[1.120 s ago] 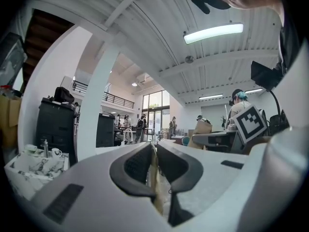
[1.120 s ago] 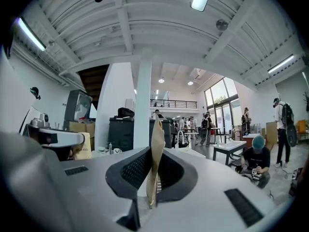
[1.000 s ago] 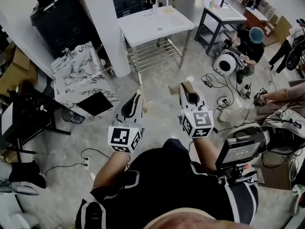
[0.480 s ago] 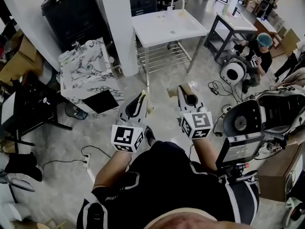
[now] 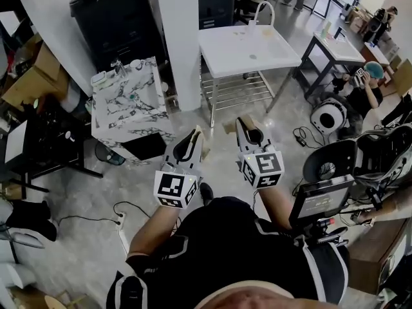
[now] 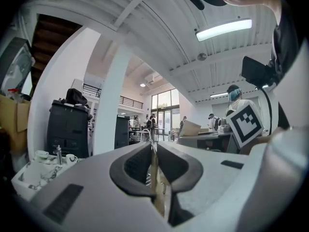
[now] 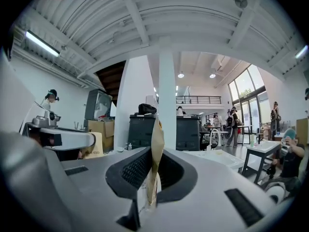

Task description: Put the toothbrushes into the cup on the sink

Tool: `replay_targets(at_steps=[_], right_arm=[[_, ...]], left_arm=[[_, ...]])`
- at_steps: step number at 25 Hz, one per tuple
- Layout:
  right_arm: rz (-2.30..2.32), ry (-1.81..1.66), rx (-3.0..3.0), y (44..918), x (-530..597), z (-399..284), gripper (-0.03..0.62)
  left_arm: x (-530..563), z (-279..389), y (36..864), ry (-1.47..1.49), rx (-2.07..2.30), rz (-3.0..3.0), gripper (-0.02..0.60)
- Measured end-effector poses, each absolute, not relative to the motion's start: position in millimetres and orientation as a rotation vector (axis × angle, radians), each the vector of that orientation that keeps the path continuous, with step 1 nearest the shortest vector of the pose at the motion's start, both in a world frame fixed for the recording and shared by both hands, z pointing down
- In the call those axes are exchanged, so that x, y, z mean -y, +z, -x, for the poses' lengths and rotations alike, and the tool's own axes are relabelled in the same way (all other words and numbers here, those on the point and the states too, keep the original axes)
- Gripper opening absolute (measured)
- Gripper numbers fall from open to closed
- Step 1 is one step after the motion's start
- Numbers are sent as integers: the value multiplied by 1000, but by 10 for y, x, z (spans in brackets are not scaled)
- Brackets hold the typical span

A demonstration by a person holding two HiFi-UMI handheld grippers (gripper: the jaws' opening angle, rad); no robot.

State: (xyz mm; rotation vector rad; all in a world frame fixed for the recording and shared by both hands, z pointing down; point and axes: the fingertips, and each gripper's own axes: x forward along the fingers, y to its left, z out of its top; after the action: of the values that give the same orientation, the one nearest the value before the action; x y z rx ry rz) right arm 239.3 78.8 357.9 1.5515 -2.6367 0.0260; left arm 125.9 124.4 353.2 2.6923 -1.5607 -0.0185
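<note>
The left gripper (image 5: pixel 193 140) is closed narrow on a thin tan strip (image 6: pixel 154 170), and the right gripper (image 5: pixel 243 125) is closed the same way on another tan strip (image 7: pixel 155 144). I judge these to be the toothbrushes in paper wrapping, but no brush head shows. Compared with one second ago, both grippers keep the same grip and the same place at the centre of the head view, side by side. The room around them has shifted. The marble sink (image 5: pixel 148 118) has moved from the left edge toward the middle left, and the white sink (image 5: pixel 270 53) has moved from upper centre to the upper right. This means the person is turning and carrying both strips toward the sinks. Nothing is put down yet, so the task is in the carrying step. The likely goal is a white cup (image 5: pixel 136 64) on the top edge of the marble sink, well apart from the grippers. It shows also at the lower left of the left gripper view. Counted: two grippers, two strips with one in each, two sinks, and at least two small white cup-like things on the marble sink. I cannot tell if the white sink carries any cup.
</note>
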Motion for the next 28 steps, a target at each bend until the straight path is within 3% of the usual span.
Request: replay_targets(at_steps=[28], right_arm=[[-1462,140,2759,3649,901,-2040,40]], left_arm=[[318,-745,3632,150,1732,-2566,41]])
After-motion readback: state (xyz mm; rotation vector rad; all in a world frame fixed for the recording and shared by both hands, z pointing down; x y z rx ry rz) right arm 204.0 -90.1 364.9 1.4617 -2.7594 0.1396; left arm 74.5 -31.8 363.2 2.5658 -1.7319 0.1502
